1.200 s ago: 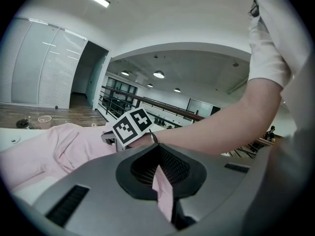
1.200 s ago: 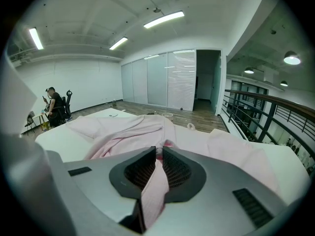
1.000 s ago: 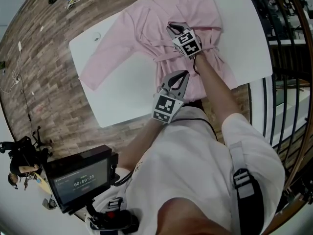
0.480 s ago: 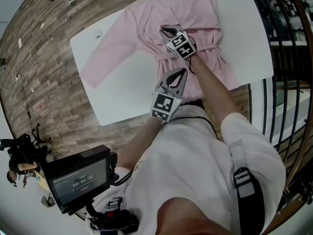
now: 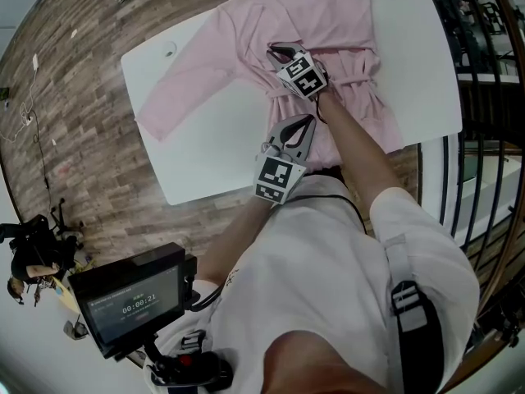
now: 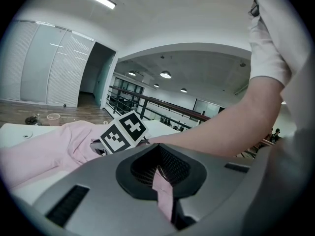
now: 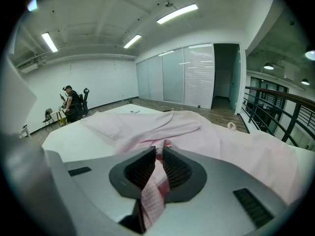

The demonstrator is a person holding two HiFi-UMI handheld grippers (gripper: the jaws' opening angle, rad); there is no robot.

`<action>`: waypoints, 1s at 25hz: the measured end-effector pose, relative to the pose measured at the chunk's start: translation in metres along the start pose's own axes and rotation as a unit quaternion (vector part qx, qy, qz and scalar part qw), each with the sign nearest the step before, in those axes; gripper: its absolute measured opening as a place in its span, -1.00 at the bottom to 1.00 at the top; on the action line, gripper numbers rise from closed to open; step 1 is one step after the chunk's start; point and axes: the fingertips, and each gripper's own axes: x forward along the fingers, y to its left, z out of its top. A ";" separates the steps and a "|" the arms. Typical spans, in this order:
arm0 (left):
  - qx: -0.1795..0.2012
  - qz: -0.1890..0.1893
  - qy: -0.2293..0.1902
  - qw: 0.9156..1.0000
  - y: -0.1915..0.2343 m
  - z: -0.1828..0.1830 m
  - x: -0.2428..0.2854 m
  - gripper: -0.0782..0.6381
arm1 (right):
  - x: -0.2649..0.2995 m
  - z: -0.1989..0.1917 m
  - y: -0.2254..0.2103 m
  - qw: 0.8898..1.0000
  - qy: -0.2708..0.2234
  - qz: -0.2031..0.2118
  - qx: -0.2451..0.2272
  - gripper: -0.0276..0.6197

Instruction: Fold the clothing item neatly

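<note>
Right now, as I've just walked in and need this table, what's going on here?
A person is folding a pink garment spread on the white table, with a tool in each hand. The left tool is shut on fabric at the near hem. The right tool is shut on fabric around the waist. One sleeve lies stretched out, not yet folded.

White short-sleeved shirt (image 5: 328, 261), grey shoulder strap (image 5: 399, 271), grey left hand-held gripper (image 5: 306, 121) and right hand-held gripper (image 5: 276, 52) with black-and-white square markers
</note>
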 end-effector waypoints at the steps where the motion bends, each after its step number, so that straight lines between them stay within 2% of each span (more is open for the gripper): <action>1: -0.001 0.001 0.000 1.000 0.001 -0.002 0.000 -0.77 | 0.002 -0.004 0.000 1.000 0.004 0.002 0.000 -0.76; 3: -0.004 0.003 0.002 1.000 0.005 -0.007 0.000 -0.77 | 0.009 -0.011 0.002 1.000 0.012 0.013 0.001 -0.75; 6: -0.008 0.004 0.005 1.000 0.013 -0.011 0.001 -0.77 | 0.022 -0.016 0.011 0.999 0.026 0.039 0.004 -0.41; 9: -0.008 0.003 0.005 1.000 0.008 -0.010 -0.001 -0.77 | 0.021 -0.024 0.022 0.996 0.055 0.067 0.001 -0.21; 12: -0.009 0.001 0.004 1.000 0.009 -0.009 0.001 -0.77 | 0.025 -0.033 0.028 0.992 0.084 0.088 -0.020 -0.16; 15: -0.012 0.000 0.004 1.000 0.011 -0.010 0.001 -0.77 | 0.024 -0.032 0.028 0.991 0.090 0.097 -0.021 -0.16; 20: -0.017 -0.006 0.004 1.000 0.017 -0.010 0.009 -0.77 | 0.008 -0.019 0.003 0.995 0.056 0.076 0.027 -0.16; 25: -0.019 -0.016 0.003 1.000 0.008 -0.007 0.013 -0.77 | -0.023 -0.016 -0.042 0.993 0.020 0.016 0.112 -0.16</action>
